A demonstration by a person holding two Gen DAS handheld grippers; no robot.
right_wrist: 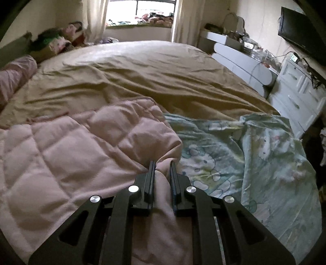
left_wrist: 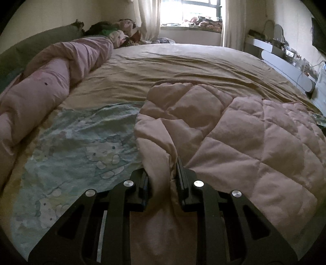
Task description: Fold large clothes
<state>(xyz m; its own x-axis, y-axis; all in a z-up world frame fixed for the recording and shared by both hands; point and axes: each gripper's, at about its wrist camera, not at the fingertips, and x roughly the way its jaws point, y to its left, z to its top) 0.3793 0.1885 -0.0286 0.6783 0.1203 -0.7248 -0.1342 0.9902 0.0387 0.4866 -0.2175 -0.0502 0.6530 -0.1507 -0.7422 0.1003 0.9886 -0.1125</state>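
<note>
A pale pink quilted garment lies spread on the bed. My left gripper is shut on its bunched left edge, and the cloth runs back between the black fingers. In the right wrist view the same pink quilted garment fills the left half. My right gripper is shut on its right edge, with a fold of pink cloth pinched between the two fingers. Under the garment lies a light blue cartoon-print sheet.
The bed carries a tan cover. A rolled pink duvet runs along the left side with a pile of clothes at its far end. White drawers and a cluttered desk stand to the right; a window is behind.
</note>
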